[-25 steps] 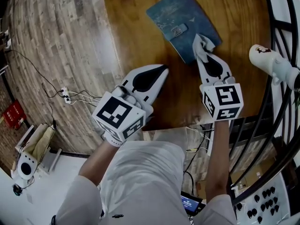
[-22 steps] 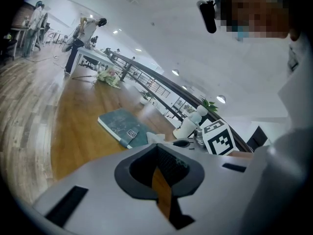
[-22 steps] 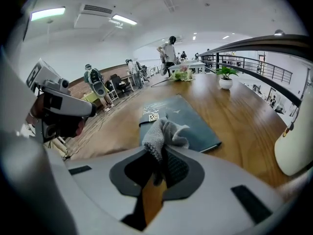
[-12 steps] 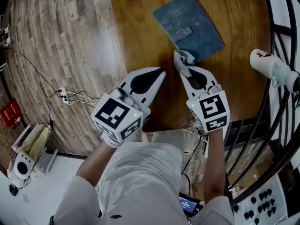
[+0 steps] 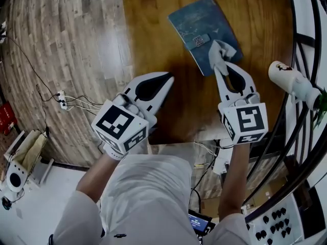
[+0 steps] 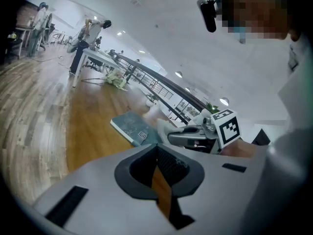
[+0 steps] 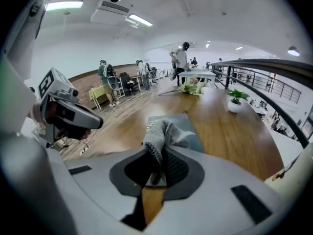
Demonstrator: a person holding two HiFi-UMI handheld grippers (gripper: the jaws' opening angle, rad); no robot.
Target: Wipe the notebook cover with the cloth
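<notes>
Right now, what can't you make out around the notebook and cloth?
Near corner of the notebook: head view, under the cloth and right gripper.
Print on the clasp label: head view, too small.
Cloth-to-cover contact: right gripper view, bunched cloth hides it.
Far end of the white object: head view, behind the railing.

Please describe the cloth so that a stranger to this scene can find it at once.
On the wooden table, find the blue-grey notebook with a clasp. At its near right edge sits the cloth, pinched between the jaws of the right gripper. It is the only soft, crumpled, pale grey thing; the notebook is flat and darker.
</notes>
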